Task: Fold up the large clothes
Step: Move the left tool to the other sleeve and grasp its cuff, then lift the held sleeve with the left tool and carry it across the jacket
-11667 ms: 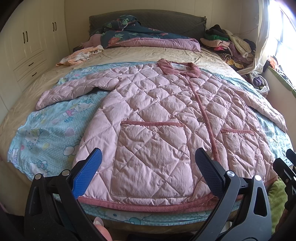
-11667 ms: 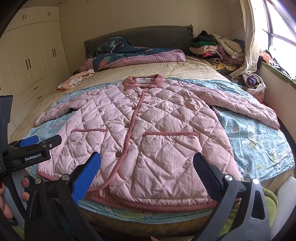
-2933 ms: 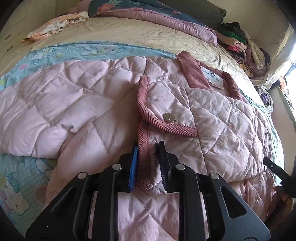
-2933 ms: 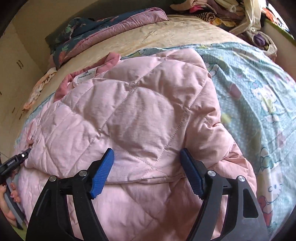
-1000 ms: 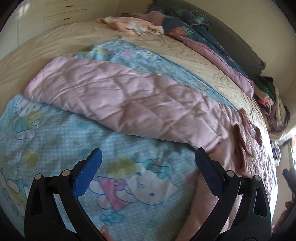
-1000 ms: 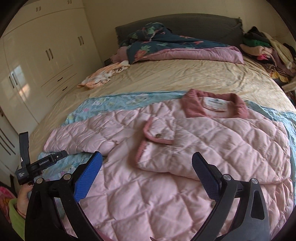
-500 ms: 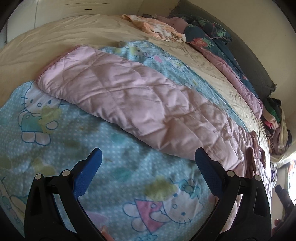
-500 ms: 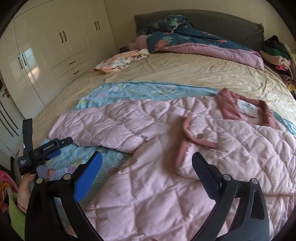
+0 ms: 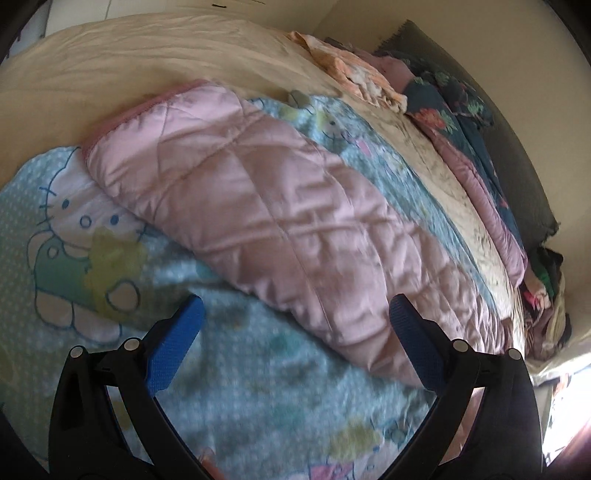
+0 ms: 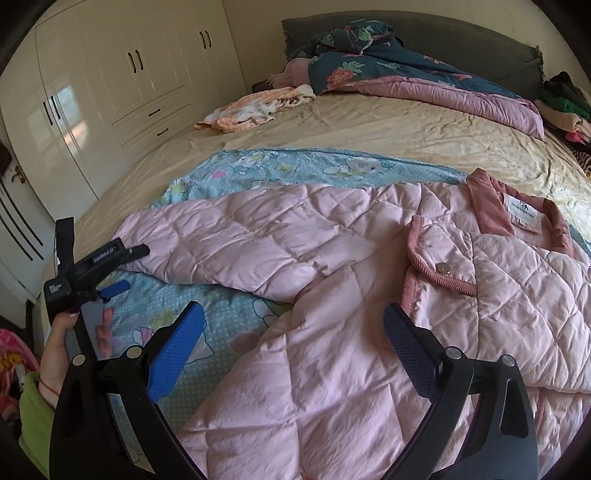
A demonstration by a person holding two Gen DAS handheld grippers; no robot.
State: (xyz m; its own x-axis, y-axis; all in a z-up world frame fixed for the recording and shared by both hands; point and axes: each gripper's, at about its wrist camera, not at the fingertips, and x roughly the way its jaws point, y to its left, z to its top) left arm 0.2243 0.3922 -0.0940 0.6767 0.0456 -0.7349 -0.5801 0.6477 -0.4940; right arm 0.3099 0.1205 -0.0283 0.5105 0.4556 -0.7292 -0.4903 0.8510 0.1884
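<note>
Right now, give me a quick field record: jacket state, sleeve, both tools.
jacket: pink quilted, on the cartoon blanket, one side folded across the front
sleeve: spread out flat, not folded in
left tool: open, empty, just short of the sleeve
right tool: open, empty, over the jacket body
collar: label showing

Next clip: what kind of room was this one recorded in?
A home bedroom, almost certainly. A large bed with a dark padded headboard fills the view, built-in cream wardrobes line the wall beside it, and a pink quilted jacket lies spread on a cartoon-print blanket.
</note>
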